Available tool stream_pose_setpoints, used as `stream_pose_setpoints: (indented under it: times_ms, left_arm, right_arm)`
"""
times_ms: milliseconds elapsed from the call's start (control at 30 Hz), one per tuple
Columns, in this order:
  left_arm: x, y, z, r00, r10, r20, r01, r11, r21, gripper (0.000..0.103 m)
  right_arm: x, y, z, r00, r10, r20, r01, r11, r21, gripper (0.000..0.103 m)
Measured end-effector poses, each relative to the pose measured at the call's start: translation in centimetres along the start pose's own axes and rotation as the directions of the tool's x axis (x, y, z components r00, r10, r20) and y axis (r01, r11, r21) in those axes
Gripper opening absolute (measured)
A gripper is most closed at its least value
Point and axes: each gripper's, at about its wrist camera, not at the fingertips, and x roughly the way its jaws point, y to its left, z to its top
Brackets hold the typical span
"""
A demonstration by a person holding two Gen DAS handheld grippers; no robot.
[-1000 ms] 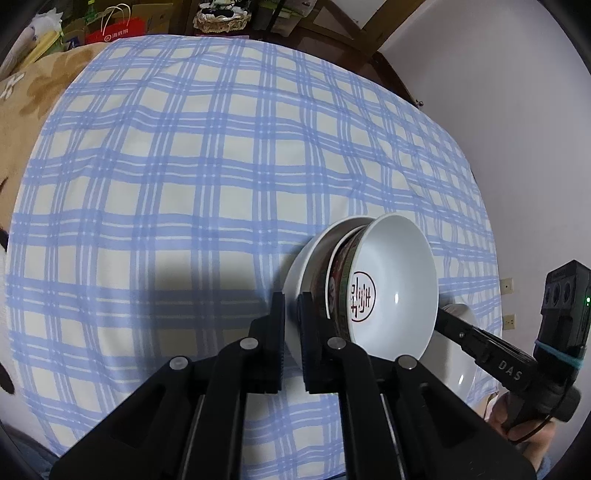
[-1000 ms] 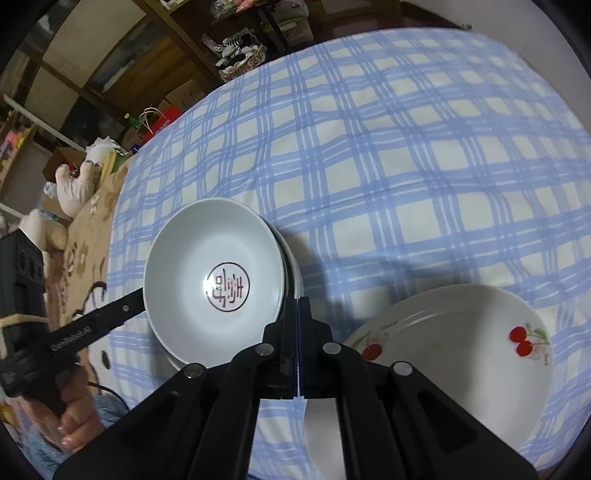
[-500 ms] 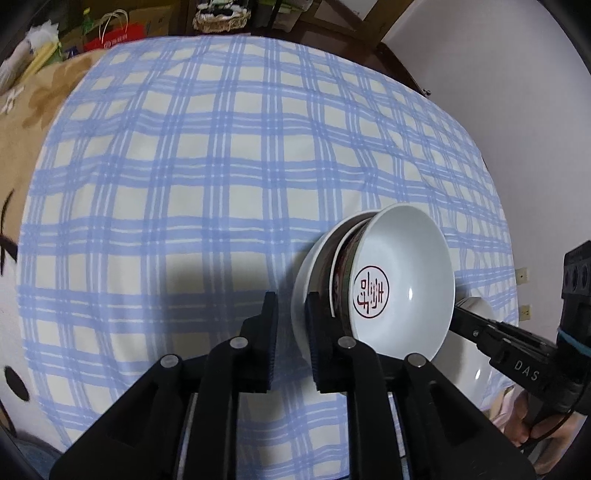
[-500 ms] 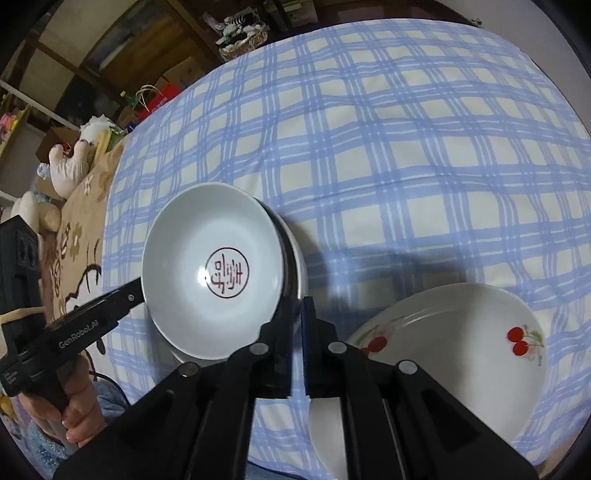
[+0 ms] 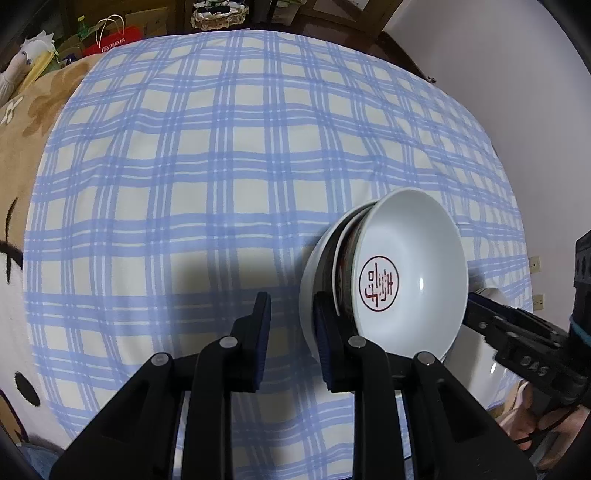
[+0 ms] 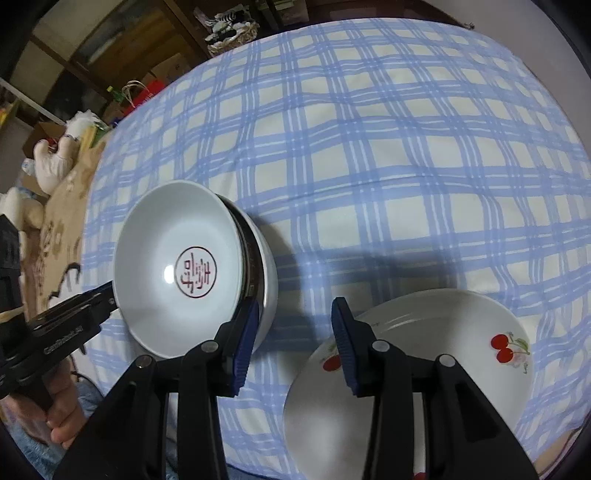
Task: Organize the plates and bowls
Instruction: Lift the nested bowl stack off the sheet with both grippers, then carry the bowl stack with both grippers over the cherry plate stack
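Note:
Three nested bowls [image 5: 406, 258] stand on the checked cloth: a white one with a round red seal on top, a dark-patterned one under it, and a plain white one outside. My left gripper [image 5: 293, 328] is at the stack's left rim and its jaws are opening. The outer bowl's edge lies beside the right pad, and only cloth is in the gap. In the right wrist view the same bowls [image 6: 177, 229] sit left of my right gripper [image 6: 293, 328]. Its jaws are opening with nothing pressed between them. A white cherry plate [image 6: 461, 332] lies under its right finger.
The blue-and-white checked cloth [image 5: 221, 166] stretches far beyond the bowls. A tan patterned blanket [image 5: 22, 129] borders it on the left and a pale wall [image 5: 517, 92] on the right. A red shopping bag [image 5: 118, 40], boxes and a basket [image 5: 218, 14] lie past the far edge.
Both grippers' jaws have spread apart: the left from a narrow gap at the bowl's rim, the right from fully shut. The bowl stack and the cherry plate have stayed where they were.

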Motion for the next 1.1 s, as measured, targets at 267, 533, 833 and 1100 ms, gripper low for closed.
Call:
stream_pose_setpoints:
  times_ms: [267, 533, 833, 1100]
  left_arm:
    - [0.0, 0.3, -0.2, 1.000, -0.008, -0.001, 0.008, 1.000, -0.019, 0.020]
    - [-0.1, -0.4, -0.8, 0.998, -0.030, 0.058, 0.030, 1.000, -0.003, 0.005]
    - [-1.6, 0.2, -1.8, 0.990, -0.098, 0.099, 0.104, 0.993, -0.051, 0.006]
    - [-3.3, 0.2, -2.7, 0.987, -0.075, 0.140, 0.084, 0.994, -0.063, 0.006]
  right_arm:
    - [0.8, 0.7, 0.0, 0.999, 0.036, -0.003, -0.036, 0.999, 0.005, 0.014]
    - [0.8, 0.9, -0.5, 0.998, 0.048, 0.029, -0.049, 0.999, 0.021, 0.010]
    - [-0.3, 0.6, -2.7, 0.988, 0.069, 0.135, -0.076, 0.996, 0.047, 0.009]
    - [-1.2, 0.4, -3.4, 0.977, 0.139, 0.163, -0.151, 0.986, 0.063, 0.009]
